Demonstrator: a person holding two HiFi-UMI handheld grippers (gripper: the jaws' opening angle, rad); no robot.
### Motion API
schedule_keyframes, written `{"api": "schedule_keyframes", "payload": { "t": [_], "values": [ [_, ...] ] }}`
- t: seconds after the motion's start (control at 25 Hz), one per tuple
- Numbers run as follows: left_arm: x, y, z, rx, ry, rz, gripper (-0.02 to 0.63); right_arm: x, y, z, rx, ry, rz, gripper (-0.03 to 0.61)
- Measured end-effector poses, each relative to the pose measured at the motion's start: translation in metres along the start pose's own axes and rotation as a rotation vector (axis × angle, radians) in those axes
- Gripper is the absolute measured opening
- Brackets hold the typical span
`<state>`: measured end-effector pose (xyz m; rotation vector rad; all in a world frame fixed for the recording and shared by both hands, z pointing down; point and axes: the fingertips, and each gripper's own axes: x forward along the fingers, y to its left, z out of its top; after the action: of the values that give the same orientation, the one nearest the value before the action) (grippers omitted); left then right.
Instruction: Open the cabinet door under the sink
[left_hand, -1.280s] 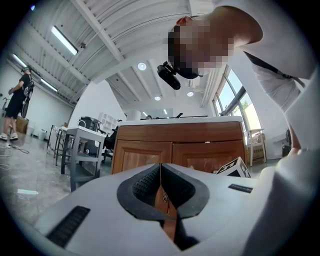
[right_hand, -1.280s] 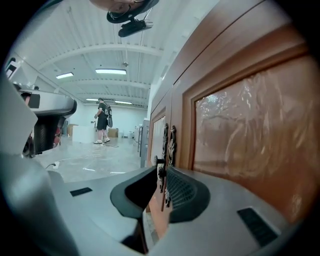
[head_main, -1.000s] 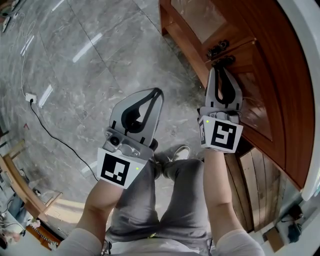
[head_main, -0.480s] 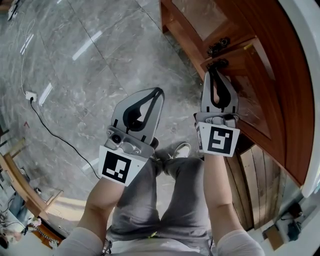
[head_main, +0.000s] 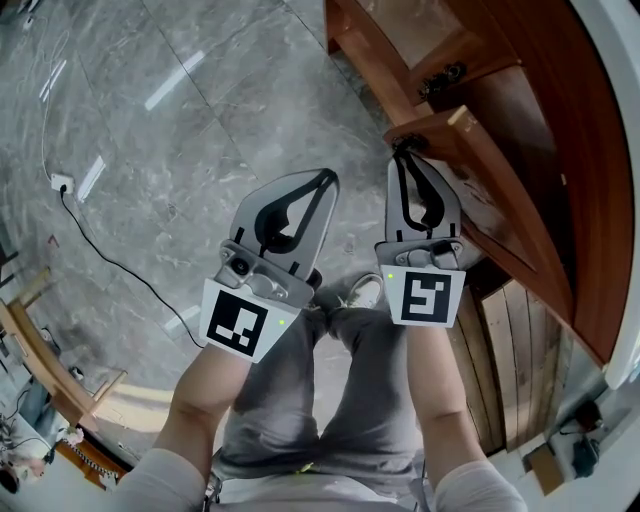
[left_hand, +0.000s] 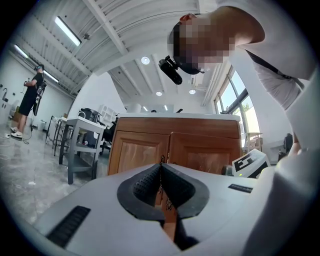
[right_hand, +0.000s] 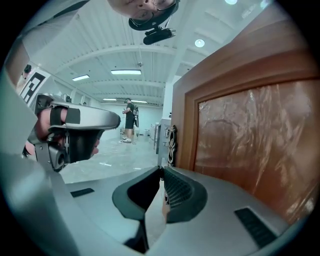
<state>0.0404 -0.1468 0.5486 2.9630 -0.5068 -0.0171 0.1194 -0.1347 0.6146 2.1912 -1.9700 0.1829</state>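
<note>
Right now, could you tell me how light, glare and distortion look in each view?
Head view: ceiling-light streaks glare on the floor; fisheye bows the cabinet door. Left gripper view: window blown out. Right gripper view: teal cast, sheen on the door panel, door handle sharp.

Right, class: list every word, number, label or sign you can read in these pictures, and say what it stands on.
No readable words or numbers anywhere.
Cube on the left gripper: black-and-white square marker, a pattern, not text.
Cube on the right gripper: same kind of marker, not text.
</note>
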Motion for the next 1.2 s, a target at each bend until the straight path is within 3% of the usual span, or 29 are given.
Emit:
{"api": "schedule_keyframes", "payload": {
  "t": [0.32,0.56,1.2],
  "values": [
    [0.019,-0.005,-0.011,-0.009,0.004,-0.080,0.015,-0.015,0.021,-0.003,0.012,0.016,0.048,0.049],
    [0.036,-0.005,-0.012,0.029,-0.028,-0.139,0.015,-0.027,0.035,-0.008,0.017,0.035,0.077,0.049],
    [0.052,-0.022,-0.025,0.176,0.025,-0.444,0.012,-0.045,0.051,-0.014,-0.002,0.048,0.131,0.049]
  ]
}}
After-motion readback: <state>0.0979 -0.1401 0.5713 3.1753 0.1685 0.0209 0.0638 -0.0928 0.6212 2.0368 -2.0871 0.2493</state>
